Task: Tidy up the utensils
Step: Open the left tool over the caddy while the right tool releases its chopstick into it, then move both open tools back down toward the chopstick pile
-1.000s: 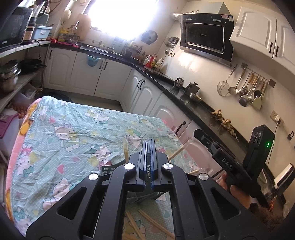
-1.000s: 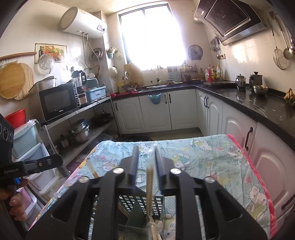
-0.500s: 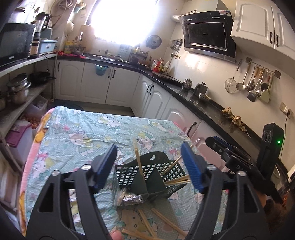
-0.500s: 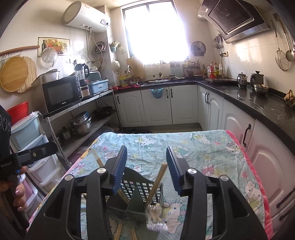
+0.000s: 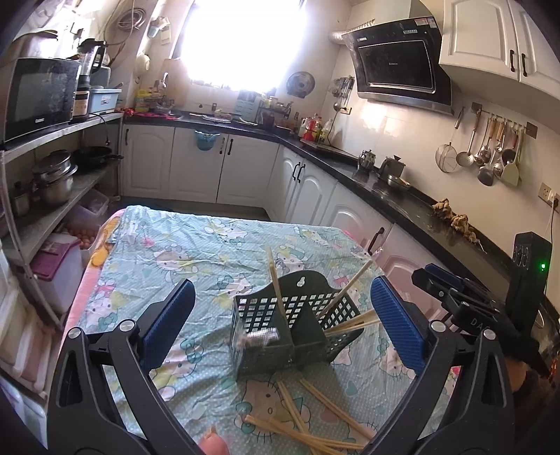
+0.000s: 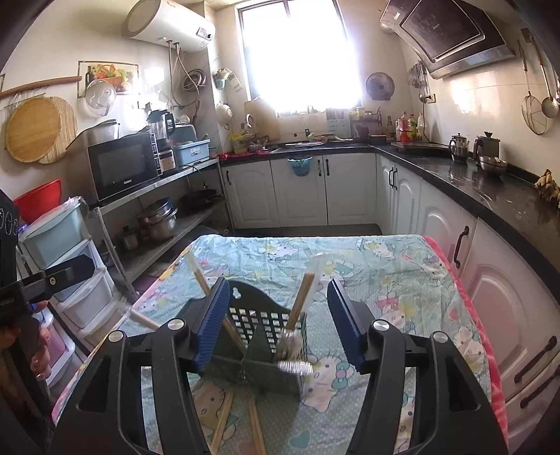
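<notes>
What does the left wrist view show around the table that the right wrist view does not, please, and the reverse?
Only the left wrist view shows the utensils hanging on the wall rail and the right gripper from the side. Only the right wrist view shows the water heater, the round wooden board and the red basin. Both show the dark green utensil basket with chopsticks standing in it, loose chopsticks on the patterned cloth, the microwave and each camera's own gripper, its jaws opening with nothing gripped.
</notes>
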A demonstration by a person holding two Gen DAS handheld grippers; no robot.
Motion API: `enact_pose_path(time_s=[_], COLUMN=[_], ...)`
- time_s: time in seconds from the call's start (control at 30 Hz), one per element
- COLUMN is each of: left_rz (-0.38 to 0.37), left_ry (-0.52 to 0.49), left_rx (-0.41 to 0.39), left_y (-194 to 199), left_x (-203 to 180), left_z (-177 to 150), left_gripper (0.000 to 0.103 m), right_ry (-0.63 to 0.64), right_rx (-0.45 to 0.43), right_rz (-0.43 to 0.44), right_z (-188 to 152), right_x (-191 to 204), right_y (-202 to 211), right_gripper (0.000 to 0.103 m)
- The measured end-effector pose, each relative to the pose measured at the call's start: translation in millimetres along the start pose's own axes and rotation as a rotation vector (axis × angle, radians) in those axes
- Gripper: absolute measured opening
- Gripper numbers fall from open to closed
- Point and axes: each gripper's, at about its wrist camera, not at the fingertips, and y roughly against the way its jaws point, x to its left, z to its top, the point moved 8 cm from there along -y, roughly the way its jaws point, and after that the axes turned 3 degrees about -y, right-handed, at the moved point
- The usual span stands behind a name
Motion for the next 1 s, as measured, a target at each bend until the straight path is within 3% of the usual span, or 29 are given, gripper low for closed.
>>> enact_pose_path(time_s=[0.47,1.0], left_rz=[0.03,0.092], left_ry=[0.009,0.022], left_rx=[-0.017,0.071], left_y=[18.6,17.6], left_x=[1.5,20.4], left_z=[-20.6,-71.8], left_gripper=[0.093,0.093], right_ry=[0.051,0.125], right_rx=[0.047,0.169], right_rz=[0.04,0.094], right_z=[-34.2,-90.7], right_x=[19.0,50.7], right_y=[19.1,7.7], right_gripper=[0.058,0.057])
